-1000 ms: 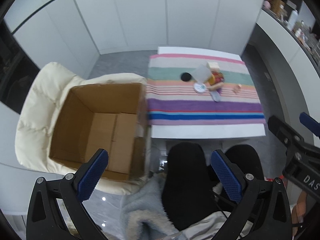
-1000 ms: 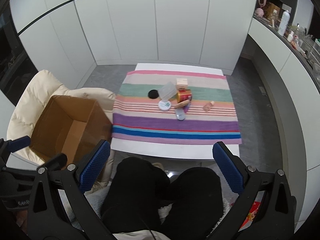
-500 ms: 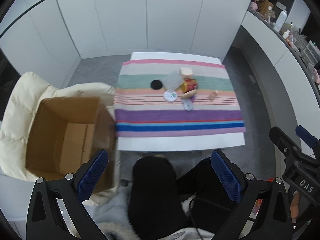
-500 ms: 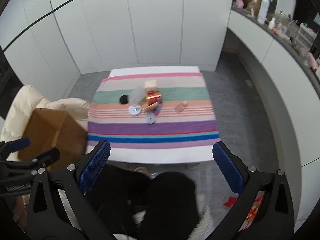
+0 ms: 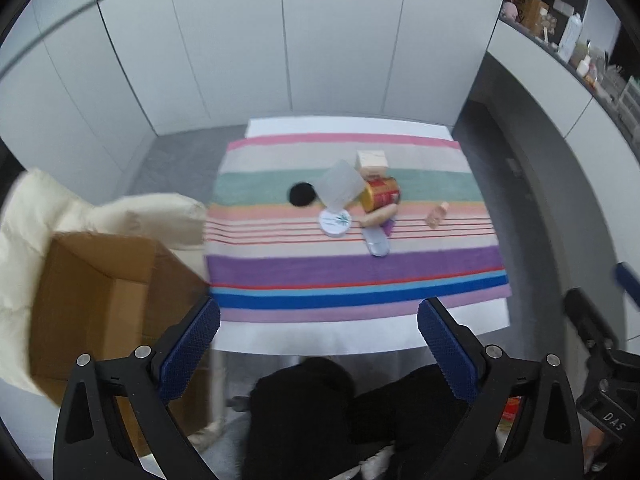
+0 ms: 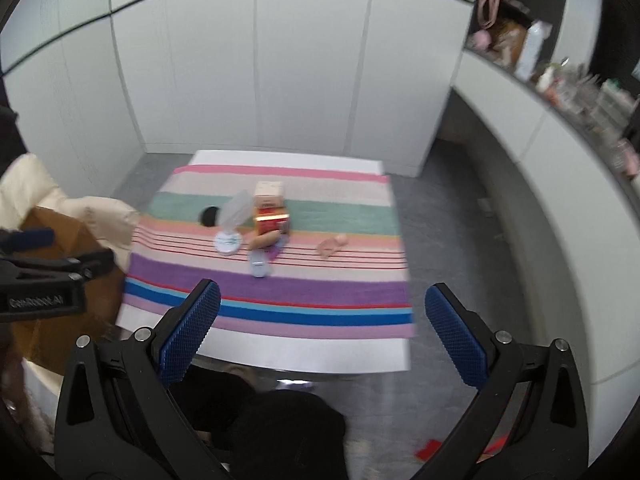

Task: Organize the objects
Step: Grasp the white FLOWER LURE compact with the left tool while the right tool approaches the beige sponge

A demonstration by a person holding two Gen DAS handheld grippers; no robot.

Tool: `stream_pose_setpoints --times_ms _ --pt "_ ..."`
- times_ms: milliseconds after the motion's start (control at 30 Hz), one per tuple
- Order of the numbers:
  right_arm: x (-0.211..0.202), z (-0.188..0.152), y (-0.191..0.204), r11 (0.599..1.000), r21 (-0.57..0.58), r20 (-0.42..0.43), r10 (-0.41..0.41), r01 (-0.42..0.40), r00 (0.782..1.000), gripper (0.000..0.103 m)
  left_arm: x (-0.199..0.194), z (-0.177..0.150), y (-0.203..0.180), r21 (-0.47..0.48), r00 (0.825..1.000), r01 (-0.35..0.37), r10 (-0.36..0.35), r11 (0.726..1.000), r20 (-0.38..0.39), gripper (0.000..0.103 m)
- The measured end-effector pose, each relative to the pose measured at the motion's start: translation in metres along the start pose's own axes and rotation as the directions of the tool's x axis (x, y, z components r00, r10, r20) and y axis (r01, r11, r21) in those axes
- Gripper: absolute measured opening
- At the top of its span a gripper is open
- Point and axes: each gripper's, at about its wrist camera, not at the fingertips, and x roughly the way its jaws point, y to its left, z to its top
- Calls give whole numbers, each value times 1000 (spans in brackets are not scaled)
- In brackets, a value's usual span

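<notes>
Apparently both grippers (image 5: 318, 336) (image 6: 322, 322) aloft, jaws agape.

The left gripper (image 6: 52, 256) body reads "GenRobot.AI"; the right gripper (image 5: 600, 292) body shows "DAS".

small items (image 5: 362, 204) clustered mid-cloth, open empty cardboard box (image 5: 92, 312) left

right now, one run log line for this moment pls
left tongs: open, empty | right tongs: open, empty | items: clustered on striped cloth | cardboard box: on chair, open
</notes>
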Motion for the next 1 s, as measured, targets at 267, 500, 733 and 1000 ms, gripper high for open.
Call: stream_pose_setpoints --times_ms 267,500,733,1000 --pt "73 -8 16 994 -51 14 93 -92 996 103 65 11 17 -1 999 -46 46 999 16 100" --pt "146 -2 34 989 -100 22 114 -111 993 103 137 25 26 -7 998 -19 19 1000 -52 100" --pt "225 8 42 987 -86 -37 134 -137 990 103 199 41 33 -22 996 18 -20 1000 -85 100" --pt "308 8 57 979 -128 -105 144 -157 984 103 260 51 43 -48 990 24 -31 999 -137 100"
